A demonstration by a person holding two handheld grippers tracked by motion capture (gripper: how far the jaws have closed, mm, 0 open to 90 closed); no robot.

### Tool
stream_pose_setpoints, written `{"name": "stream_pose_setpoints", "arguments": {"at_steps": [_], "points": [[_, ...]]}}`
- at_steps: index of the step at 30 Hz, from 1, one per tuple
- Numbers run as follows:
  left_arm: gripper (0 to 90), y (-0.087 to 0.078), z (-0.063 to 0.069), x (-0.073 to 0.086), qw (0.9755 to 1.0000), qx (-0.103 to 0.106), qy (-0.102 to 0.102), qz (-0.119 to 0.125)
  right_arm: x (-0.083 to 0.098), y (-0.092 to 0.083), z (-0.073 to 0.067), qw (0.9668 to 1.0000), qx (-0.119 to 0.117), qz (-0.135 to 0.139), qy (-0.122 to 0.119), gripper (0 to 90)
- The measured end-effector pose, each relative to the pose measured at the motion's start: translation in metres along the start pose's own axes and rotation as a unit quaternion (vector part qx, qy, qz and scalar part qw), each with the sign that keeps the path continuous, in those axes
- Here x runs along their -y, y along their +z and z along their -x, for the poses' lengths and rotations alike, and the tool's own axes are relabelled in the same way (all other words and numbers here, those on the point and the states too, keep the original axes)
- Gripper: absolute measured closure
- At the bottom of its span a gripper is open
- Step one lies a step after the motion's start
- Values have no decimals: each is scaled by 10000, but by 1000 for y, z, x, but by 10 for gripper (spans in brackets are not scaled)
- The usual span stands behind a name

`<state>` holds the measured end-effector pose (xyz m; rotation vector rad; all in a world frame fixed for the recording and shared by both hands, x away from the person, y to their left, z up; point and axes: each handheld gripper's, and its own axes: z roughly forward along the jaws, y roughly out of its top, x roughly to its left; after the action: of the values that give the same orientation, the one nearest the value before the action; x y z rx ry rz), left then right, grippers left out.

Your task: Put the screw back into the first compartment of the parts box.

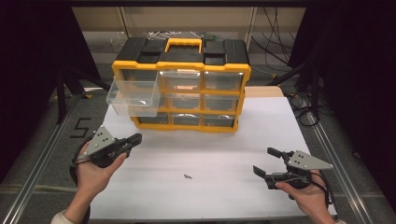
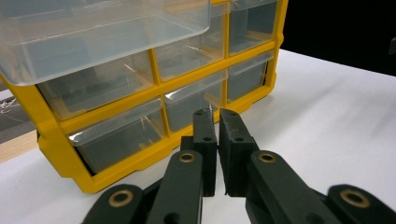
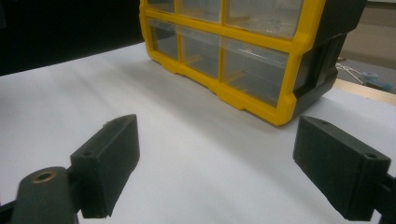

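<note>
White surface (image 1: pixel 219 140) ahead: the pulled-out clear drawer (image 1: pixel 130 97) sits up and forward of my closed, empty left gripper (image 1: pixel 135 138) (nearer hand); right gripper (image 1: pixel 268 162) gapes wide.

Illumination is even and moderate on the white worktop (image 1: pixel 224 154); surroundings fall to near black. The yellow organizer (image 1: pixel 181 88) casts a soft shadow forward. Clear drawer fronts show mild glare. In both gripper views the near jaws are slightly soft. Overall resolution is low.
</note>
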<state>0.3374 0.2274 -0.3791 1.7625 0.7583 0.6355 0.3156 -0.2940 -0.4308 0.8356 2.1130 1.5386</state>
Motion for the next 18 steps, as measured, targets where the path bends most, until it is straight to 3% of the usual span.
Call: {"name": "stream_pose_setpoints", "arguments": {"at_steps": [18], "points": [[855, -6, -9, 1, 9998, -171, -45, 45, 0, 0, 0, 10000, 5, 3, -8, 154]]}}
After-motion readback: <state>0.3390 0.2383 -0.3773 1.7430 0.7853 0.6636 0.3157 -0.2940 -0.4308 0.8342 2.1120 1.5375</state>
